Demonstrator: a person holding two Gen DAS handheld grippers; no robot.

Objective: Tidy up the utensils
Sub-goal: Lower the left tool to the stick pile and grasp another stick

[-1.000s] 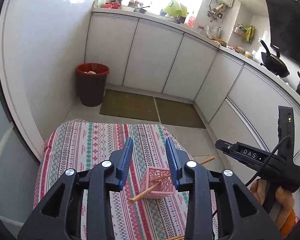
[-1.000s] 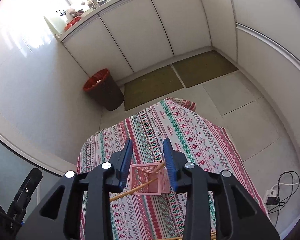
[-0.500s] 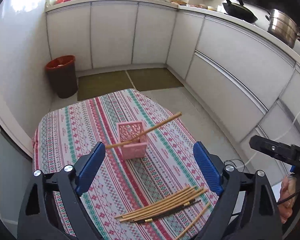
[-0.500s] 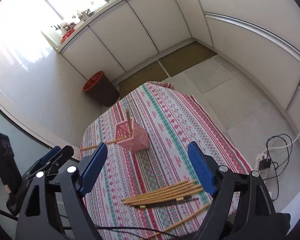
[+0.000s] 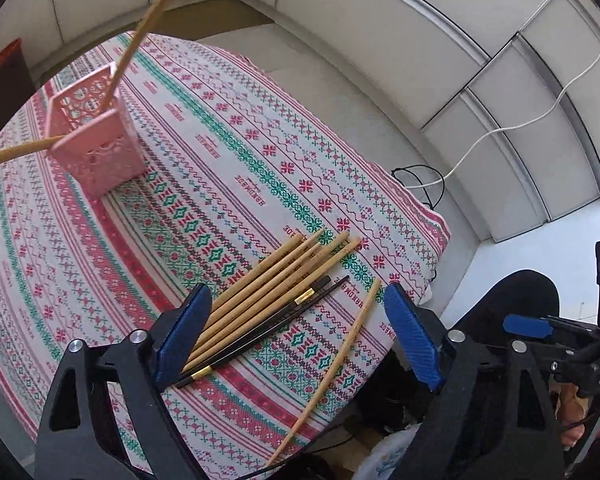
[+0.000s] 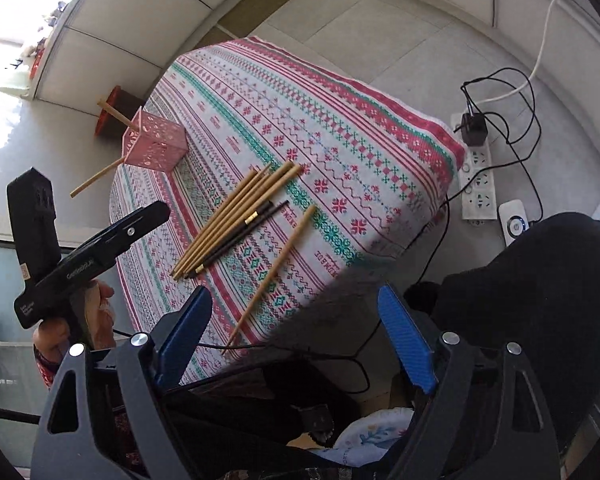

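Near the table's (image 5: pixel 428 220) front edge, the chopstick bundle (image 5: pixel 268 300) lies diagonally beneath the spread left gripper (image 5: pixel 296 336); the right gripper (image 6: pixel 296 340), also spread, hangs farther off.

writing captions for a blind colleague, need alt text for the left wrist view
The open left gripper hovers over a bundle of chopsticks lying on a patterned tablecloth, with one loose chopstick lying apart beside the bundle. Farther back, a pink basket holds a chopstick that pokes out through its side.

Chopsticks (image 5: pixel 260 304) bundled flat; 2 tilted in pink basket (image 5: pixel 96 140).
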